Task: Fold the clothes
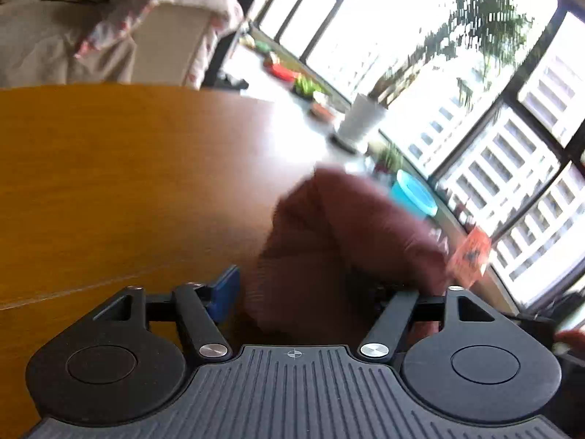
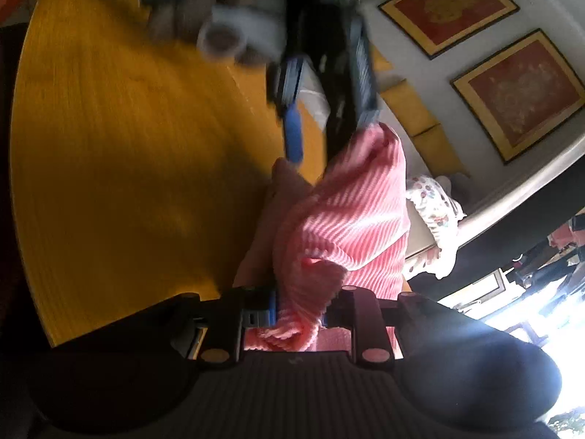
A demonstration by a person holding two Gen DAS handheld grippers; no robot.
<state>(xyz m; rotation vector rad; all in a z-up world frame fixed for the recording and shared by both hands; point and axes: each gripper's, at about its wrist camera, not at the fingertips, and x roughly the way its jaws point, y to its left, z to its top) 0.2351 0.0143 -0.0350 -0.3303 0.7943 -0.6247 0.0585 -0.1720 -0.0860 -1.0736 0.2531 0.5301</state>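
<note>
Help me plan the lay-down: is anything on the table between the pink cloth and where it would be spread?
Nothing visible. The wooden table beside the pink cloth shows only wood in both views. The right gripper is shut on the cloth's near end; the left gripper is at its far end, jaws apart.
</note>
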